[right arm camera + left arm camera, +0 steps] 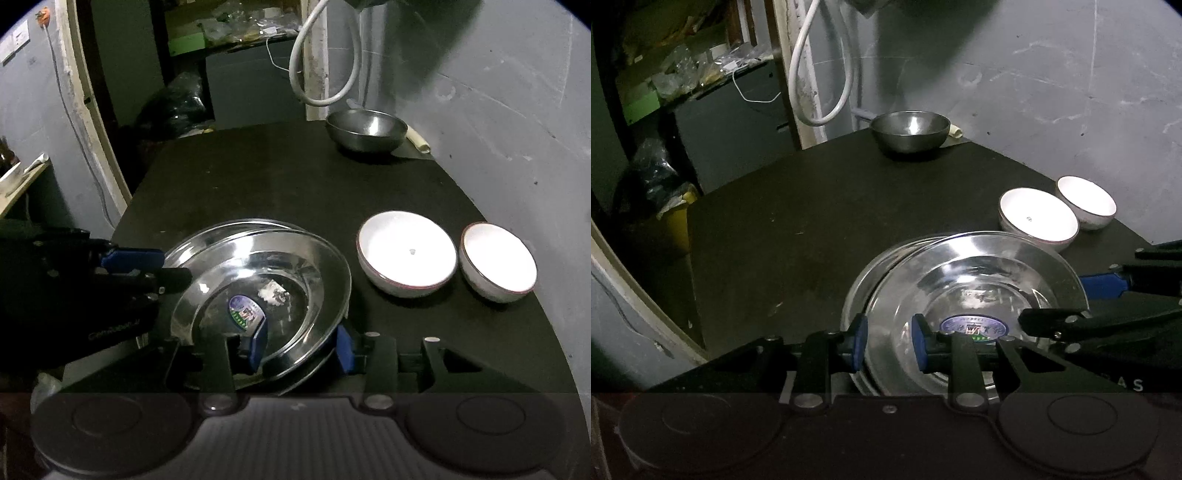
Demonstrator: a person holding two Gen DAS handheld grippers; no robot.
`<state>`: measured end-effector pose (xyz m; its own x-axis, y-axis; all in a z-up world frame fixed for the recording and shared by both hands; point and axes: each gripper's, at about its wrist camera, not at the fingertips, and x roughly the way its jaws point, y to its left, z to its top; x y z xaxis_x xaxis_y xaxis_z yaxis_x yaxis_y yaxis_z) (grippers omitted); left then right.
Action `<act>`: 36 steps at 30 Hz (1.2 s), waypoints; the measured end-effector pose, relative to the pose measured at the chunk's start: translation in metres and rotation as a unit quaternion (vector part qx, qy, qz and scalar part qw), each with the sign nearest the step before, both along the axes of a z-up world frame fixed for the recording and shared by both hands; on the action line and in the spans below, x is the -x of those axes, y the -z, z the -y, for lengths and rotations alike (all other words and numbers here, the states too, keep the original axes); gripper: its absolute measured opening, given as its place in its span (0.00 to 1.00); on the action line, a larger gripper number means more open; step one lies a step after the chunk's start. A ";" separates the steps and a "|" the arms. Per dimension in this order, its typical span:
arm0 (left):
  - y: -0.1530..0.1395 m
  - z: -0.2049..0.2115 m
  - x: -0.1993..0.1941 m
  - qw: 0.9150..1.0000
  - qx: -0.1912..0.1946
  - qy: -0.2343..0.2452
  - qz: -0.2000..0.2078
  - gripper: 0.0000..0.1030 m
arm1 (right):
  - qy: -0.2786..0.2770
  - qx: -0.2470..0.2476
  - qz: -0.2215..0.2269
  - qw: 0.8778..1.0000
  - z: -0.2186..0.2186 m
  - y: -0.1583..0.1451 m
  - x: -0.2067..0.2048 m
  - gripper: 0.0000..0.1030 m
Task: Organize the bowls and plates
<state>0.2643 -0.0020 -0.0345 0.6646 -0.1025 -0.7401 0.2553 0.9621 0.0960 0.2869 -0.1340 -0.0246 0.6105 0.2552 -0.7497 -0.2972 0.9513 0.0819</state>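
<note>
Slippage is the danger to be watched: across the dark table [775,240], the upper steel plate [979,266] is seen tilted and offset on the lower plate [864,280], not yet nested. Its near rim is straddled by the left tool [889,343] with narrow jaws, and its right rim by the right tool [302,343], set somewhat wider. Whether either rim is truly pinched cannot be told. Should polished steel be let go unevenly, a slide or clatter toward the table edge is to be feared. The steel bowl [910,133] at the far corner is seen empty. Only a tiny speck [412,252] is carried by the larger white bowl [1038,218], nothing by the smaller white bowl [1086,201]. A round sticker [973,326] is borne in the upper plate.
</note>
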 end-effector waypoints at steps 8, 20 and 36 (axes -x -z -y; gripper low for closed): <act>-0.006 -0.013 -0.004 0.999 0.015 -0.035 0.001 0.40 | 0.001 0.005 -0.009 1.000 0.002 0.006 -0.005 0.49; -0.016 -0.041 -0.010 0.992 0.054 -0.117 0.018 0.97 | -0.013 -0.008 -0.010 1.000 -0.010 0.010 -0.012 0.82; -0.022 -0.044 -0.019 0.987 0.076 -0.140 0.025 0.99 | 0.015 -0.002 -0.003 1.000 -0.006 -0.019 -0.024 0.98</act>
<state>0.2832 0.0423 -0.0128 0.7185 -0.0160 -0.6954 -0.0246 0.9985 -0.0484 0.3106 -0.1283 -0.0054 0.6138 0.2390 -0.7524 -0.2676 0.9596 0.0866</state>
